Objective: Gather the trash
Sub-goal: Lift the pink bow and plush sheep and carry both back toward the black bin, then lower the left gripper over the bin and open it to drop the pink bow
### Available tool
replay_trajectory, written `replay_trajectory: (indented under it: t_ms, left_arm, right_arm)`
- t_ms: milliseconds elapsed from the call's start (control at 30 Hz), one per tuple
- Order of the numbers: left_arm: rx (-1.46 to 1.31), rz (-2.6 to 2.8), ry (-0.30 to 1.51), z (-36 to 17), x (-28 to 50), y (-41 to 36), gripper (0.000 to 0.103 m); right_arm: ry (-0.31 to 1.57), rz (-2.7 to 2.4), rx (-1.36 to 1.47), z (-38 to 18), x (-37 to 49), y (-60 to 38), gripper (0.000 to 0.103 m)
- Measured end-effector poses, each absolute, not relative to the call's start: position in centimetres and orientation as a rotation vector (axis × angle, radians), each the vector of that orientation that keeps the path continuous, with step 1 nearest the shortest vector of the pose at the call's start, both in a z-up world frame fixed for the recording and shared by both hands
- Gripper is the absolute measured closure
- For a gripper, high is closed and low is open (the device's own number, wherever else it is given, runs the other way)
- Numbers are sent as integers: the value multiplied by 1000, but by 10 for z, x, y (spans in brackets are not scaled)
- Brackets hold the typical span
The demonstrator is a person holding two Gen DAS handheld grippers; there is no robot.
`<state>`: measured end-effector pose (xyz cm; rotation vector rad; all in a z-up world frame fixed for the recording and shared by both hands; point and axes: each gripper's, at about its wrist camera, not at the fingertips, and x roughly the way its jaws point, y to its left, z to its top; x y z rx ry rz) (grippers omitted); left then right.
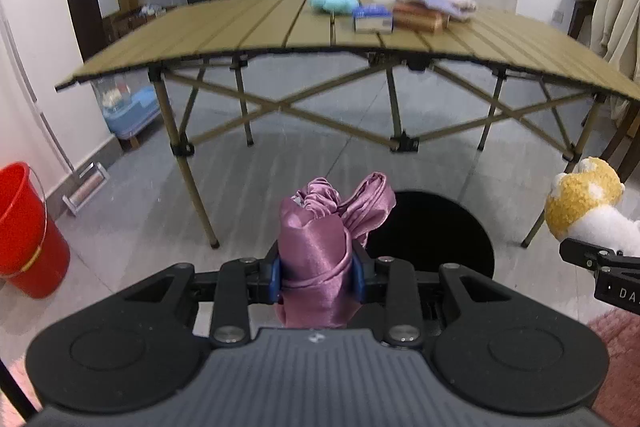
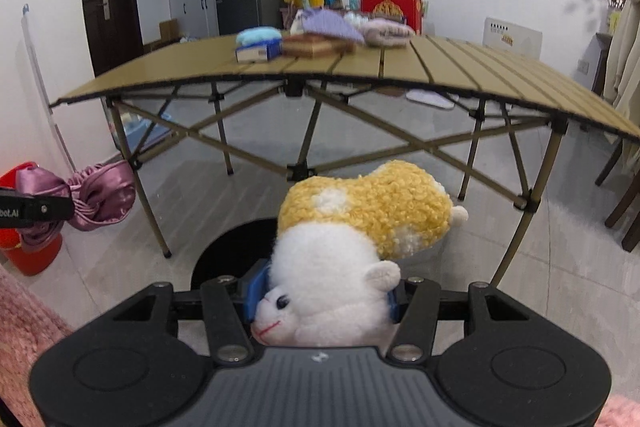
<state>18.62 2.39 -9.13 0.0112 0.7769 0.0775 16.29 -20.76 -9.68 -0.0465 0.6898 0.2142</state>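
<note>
My left gripper is shut on a pink satin cloth, bunched upright between its blue pads; it also shows at the left of the right wrist view. My right gripper is shut on a yellow and white plush toy, which also shows at the right edge of the left wrist view. A round black bin opening lies on the floor just beyond both grippers; in the right wrist view it is partly hidden behind the toy.
A tan folding table stands ahead with a blue box, a woven box and soft items on top. A red bucket stands at the left wall. Chairs and hanging coats are on the right.
</note>
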Motion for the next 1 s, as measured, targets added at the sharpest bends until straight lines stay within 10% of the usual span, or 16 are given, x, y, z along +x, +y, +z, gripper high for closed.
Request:
replay_trajectory:
  t_ms: [1000]
  left_arm:
    - [-3, 120, 1054, -166, 250, 20, 71]
  right_arm:
    - [835, 129, -13, -147, 220, -224, 50]
